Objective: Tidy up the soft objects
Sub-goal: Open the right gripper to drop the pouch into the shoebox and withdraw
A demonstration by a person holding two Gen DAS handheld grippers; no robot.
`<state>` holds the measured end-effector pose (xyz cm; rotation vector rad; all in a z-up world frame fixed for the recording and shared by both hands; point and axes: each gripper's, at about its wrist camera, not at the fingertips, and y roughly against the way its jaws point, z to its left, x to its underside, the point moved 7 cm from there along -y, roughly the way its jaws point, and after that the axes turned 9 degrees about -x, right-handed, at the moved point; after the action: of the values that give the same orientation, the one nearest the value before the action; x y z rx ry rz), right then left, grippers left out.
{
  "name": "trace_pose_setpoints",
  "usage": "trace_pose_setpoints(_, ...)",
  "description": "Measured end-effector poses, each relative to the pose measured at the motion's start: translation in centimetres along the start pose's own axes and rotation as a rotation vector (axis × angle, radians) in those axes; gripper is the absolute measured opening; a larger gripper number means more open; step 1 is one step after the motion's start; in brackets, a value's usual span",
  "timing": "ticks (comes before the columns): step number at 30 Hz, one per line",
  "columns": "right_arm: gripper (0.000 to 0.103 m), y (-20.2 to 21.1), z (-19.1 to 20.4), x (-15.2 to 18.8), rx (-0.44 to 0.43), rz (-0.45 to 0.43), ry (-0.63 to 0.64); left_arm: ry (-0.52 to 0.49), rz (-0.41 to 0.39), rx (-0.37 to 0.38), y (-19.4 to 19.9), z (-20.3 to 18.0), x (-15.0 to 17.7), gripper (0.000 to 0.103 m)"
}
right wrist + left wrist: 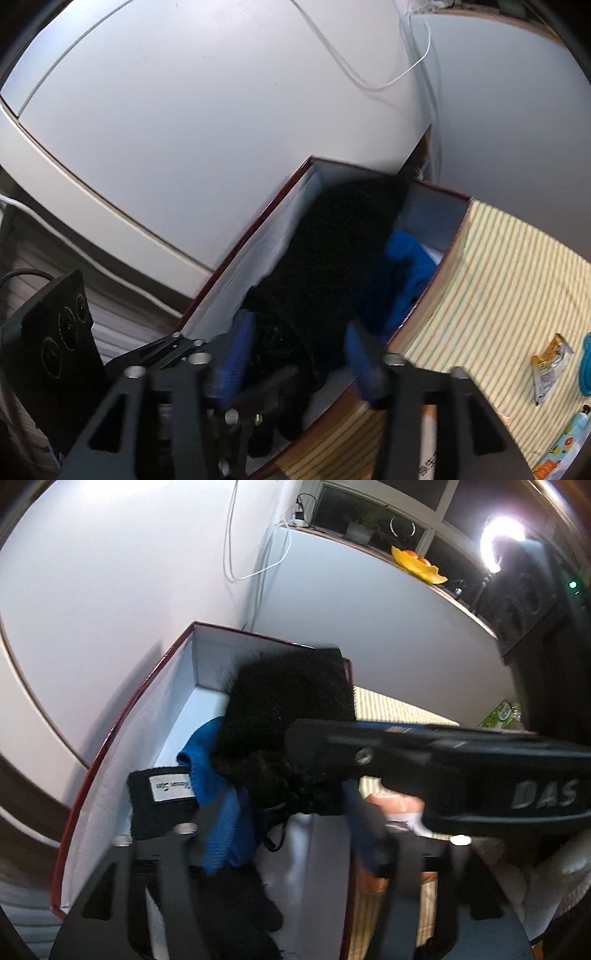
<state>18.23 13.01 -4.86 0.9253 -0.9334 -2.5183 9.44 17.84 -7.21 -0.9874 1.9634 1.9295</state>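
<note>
A red box with a white inside point(110, 746) point(255, 254) holds a blue knit cloth point(221, 812) point(406, 266), a fuzzy black cloth point(288, 701) point(332, 266) and a black item with a white label point(162, 805). My left gripper point(273, 834) hangs over the box with its jaws spread; its left finger point(173, 856) rests by the labelled item. My right gripper point(299, 354) is open, its blue fingertips point(236, 354) on either side of the black cloth; it also crosses the left wrist view point(443, 760).
The box sits on a yellow striped cloth point(517, 295) in a corner of white walls. Small packets point(550, 365) lie on the cloth at the right. A black device point(55, 343) stands at the left. A windowsill holds a yellow bowl point(417, 565) and a lamp point(502, 539).
</note>
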Motion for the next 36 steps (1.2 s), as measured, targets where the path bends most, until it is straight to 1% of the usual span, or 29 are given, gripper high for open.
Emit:
trace_pose_setpoints(1, 0.055, 0.2, 0.1, 0.0, 0.011, -0.005, 0.008, -0.002, 0.001, -0.008, -0.1, 0.1, 0.1, 0.07)
trace_pose_setpoints(3, 0.056, 0.4, -0.1, 0.0, 0.038, -0.011, 0.022, 0.001, 0.005, -0.009, -0.1, 0.3, 0.4, 0.07)
trace_pose_setpoints(7, 0.06, 1.5, -0.1, 0.1, 0.034, -0.039, 0.017, 0.012, 0.001, -0.005, 0.5, 0.5, 0.7, 0.07)
trace_pose_setpoints(11, 0.061, 2.7, -0.3, 0.0, 0.037, -0.054, 0.024, 0.01, -0.019, -0.001, 1.6, 0.2, 0.8, 0.07)
trace_pose_setpoints(17, 0.061, 5.5, -0.8, 1.1, 0.049, -0.077, 0.04, 0.001, -0.069, 0.015, 4.1, -0.8, 0.9, 0.07)
trace_pose_setpoints(21, 0.062, 8.0, -1.6, 2.6, 0.066, -0.087, 0.05, 0.002, -0.096, 0.055, 5.9, -2.2, 1.5, 0.07)
trace_pose_setpoints(24, 0.061, 9.9, -2.6, 3.7, 0.075, -0.103, 0.049, -0.016, -0.113, 0.078, 7.0, -3.7, 2.2, 0.07)
trace_pose_setpoints(28, 0.061, 13.0, -4.2, 5.1, 0.074, -0.139, 0.033, -0.027, -0.124, 0.114, 8.2, -5.5, 3.3, 0.07)
trace_pose_setpoints(30, 0.061, 14.5, -5.0, 5.9, 0.092, -0.15, 0.038, -0.025, -0.126, 0.131, 8.6, -6.3, 3.8, 0.07)
trace_pose_setpoints(32, 0.061, 15.7, -5.8, 6.6, 0.097, -0.158, 0.037, -0.027, -0.121, 0.156, 8.9, -7.2, 4.7, 0.07)
trace_pose_setpoints(36, 0.061, 18.6, -7.8, 8.3, 0.107, -0.186, 0.015, -0.04, -0.105, 0.183, 9.0, -9.2, 6.6, 0.07)
